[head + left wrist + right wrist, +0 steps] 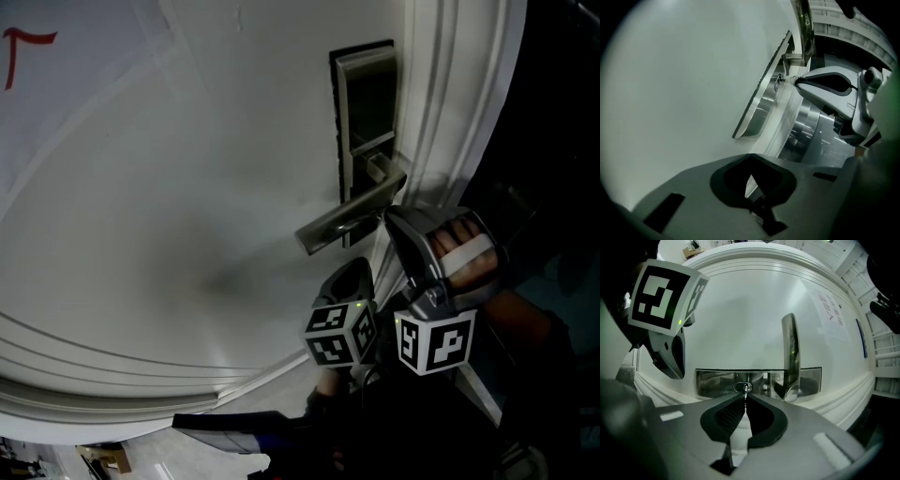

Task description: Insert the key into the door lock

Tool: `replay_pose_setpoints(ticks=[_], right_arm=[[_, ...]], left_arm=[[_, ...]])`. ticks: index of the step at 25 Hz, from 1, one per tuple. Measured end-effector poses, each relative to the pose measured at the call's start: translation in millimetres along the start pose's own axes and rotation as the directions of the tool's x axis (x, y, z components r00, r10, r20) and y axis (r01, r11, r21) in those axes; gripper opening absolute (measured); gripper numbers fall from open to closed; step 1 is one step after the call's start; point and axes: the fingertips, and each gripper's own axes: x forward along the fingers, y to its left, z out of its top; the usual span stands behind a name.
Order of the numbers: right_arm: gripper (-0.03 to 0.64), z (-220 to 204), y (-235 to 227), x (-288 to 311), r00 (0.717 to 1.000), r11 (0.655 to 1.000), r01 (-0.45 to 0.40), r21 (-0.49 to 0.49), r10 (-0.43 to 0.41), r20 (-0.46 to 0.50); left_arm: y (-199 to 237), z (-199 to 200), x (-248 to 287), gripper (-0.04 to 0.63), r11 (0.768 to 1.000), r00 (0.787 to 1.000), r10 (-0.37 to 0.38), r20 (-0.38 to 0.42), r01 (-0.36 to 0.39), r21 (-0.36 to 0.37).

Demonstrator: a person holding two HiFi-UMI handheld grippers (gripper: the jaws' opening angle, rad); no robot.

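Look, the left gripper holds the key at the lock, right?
Not quite: it is the right gripper that holds the key at the lock. The right gripper view shows its jaws shut on the key, with the key's tip at the keyhole.

dim, shadowed frames (fisheye-warped edges)

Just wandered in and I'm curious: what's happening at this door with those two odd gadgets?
A person holds a hand-held gripper in each hand at a white door. The right gripper pinches a small key, its tip right at the keyhole in the metal lock plate, beside the lever handle. How deep it sits is unclear. The left gripper hangs close by, shut and empty.
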Motion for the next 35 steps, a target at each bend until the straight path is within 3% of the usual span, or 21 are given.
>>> replay_pose_setpoints(ticks=[35], right_arm=[[0.012, 0.8, 0.5, 2.4, 1.0, 0.999, 0.021, -0.043, -0.021, -0.008]], left_arm=[[-2.7, 0.1, 0.1, 0.0, 1.0, 1.0, -0.015, -0.006, 0.015, 0.007]])
